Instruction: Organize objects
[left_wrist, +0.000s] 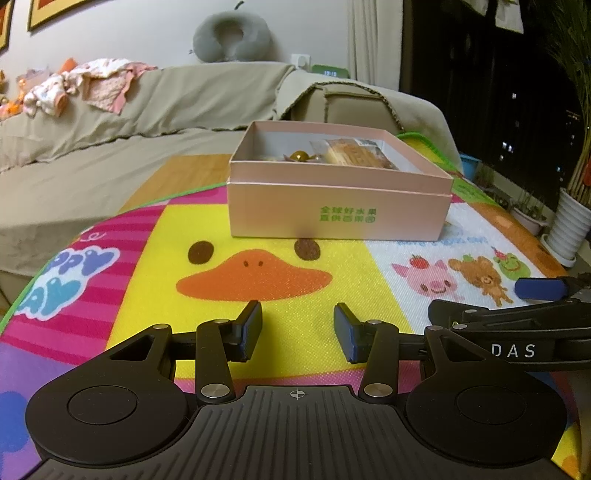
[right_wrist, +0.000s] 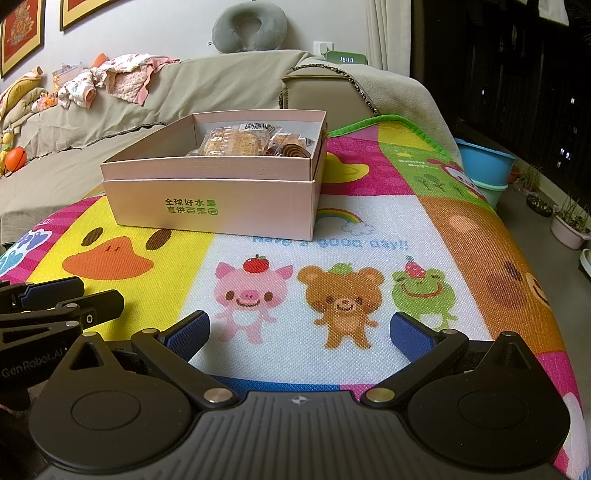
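A pink cardboard box with green lettering stands open on the colourful play mat. Inside it lie wrapped snacks and a small gold-wrapped sweet. My left gripper hovers low over the duck picture, well short of the box, open and empty. My right gripper hovers over the pig and bear pictures, wide open and empty. Each gripper shows at the edge of the other's view: the right gripper and the left gripper.
A covered sofa with heaped clothes runs behind the mat. A grey neck pillow rests on its back. Blue tubs and plant pots stand at the right, past the mat's edge.
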